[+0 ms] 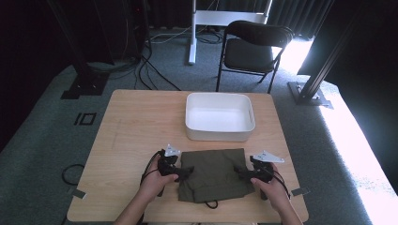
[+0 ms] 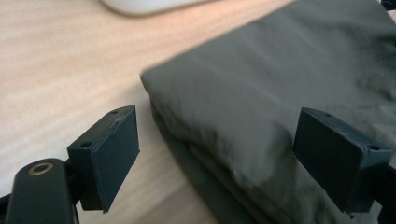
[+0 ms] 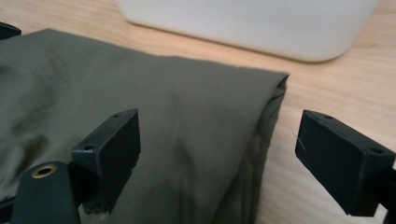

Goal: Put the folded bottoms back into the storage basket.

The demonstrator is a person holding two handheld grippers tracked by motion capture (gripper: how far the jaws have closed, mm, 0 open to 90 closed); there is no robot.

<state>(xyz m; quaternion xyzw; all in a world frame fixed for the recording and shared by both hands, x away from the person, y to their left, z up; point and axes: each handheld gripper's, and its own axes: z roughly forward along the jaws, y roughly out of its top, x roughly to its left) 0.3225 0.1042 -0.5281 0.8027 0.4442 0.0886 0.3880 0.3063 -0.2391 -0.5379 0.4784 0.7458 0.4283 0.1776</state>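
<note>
High view: a folded olive cloth [image 1: 213, 174] lies at the near edge of the wooden table [image 1: 136, 126], just short of the white bin [image 1: 219, 117]. The left gripper [image 1: 187, 171] straddles its left edge and the right gripper [image 1: 240, 173] its right edge, both with jaws spread, pinching nothing.
</note>
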